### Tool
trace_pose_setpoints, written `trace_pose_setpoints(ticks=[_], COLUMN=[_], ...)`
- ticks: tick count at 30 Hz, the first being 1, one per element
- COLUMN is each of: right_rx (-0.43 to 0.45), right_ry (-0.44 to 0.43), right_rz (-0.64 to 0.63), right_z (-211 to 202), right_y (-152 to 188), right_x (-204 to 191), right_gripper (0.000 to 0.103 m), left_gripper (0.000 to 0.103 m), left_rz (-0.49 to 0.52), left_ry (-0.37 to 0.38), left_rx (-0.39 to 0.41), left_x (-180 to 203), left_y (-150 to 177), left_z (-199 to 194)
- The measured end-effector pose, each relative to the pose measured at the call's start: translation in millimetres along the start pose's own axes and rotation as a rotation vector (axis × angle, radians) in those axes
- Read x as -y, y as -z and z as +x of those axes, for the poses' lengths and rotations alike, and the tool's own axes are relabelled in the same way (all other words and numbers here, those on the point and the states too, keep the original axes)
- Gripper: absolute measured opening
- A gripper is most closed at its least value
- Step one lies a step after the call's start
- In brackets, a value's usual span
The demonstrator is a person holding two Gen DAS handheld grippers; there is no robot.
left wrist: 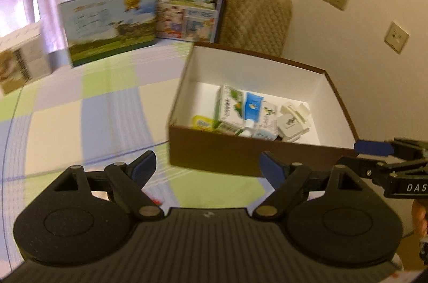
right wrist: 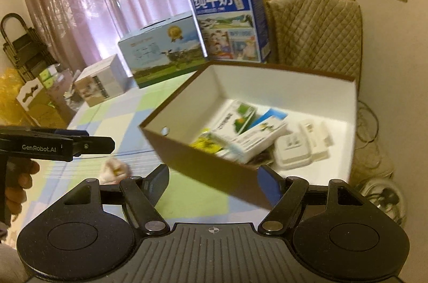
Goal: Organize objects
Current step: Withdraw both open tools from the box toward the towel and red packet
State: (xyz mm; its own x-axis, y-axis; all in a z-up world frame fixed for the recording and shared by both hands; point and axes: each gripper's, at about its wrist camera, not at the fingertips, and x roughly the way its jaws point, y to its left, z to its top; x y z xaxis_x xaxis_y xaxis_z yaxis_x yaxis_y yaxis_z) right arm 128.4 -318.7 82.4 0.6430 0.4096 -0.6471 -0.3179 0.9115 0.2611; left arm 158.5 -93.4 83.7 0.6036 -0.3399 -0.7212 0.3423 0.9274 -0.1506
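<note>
Brown box (left wrist: pixel 240 149), white inside, open on table; holds milk cartons (left wrist: pixel 231 106), white plugs (left wrist: pixel 291 122).

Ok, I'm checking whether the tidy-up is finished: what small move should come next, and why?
Probably lower the left gripper toward the small crumpled item on the tablecloth. That item lies outside the brown box, which already holds several things, and this gripper is open, empty and looks nearest.

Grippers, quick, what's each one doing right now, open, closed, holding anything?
Left gripper: open, holding nothing, in front of the brown box.
Right gripper: open, holding nothing, close to the box's near corner.
</note>
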Motion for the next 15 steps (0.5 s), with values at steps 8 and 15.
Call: trace_pose_setpoints(ticks=[8, 15], right_rx=[-0.042, -0.088], right_ry=[-0.057, -0.093], right_rz=[0.042, 0.024], right_z=[17, 39], right_y=[17, 30], right_x=[-37, -65], right_gripper=[0.07, 0.07], left_gripper=[0.082, 0.082], left_rz=[-0.047, -0.103], left_ry=[-0.102, -0.147], left_rx=[0.001, -0.015], left_x=[-38, -67], left_y=[40, 67], left_z=[-28, -41])
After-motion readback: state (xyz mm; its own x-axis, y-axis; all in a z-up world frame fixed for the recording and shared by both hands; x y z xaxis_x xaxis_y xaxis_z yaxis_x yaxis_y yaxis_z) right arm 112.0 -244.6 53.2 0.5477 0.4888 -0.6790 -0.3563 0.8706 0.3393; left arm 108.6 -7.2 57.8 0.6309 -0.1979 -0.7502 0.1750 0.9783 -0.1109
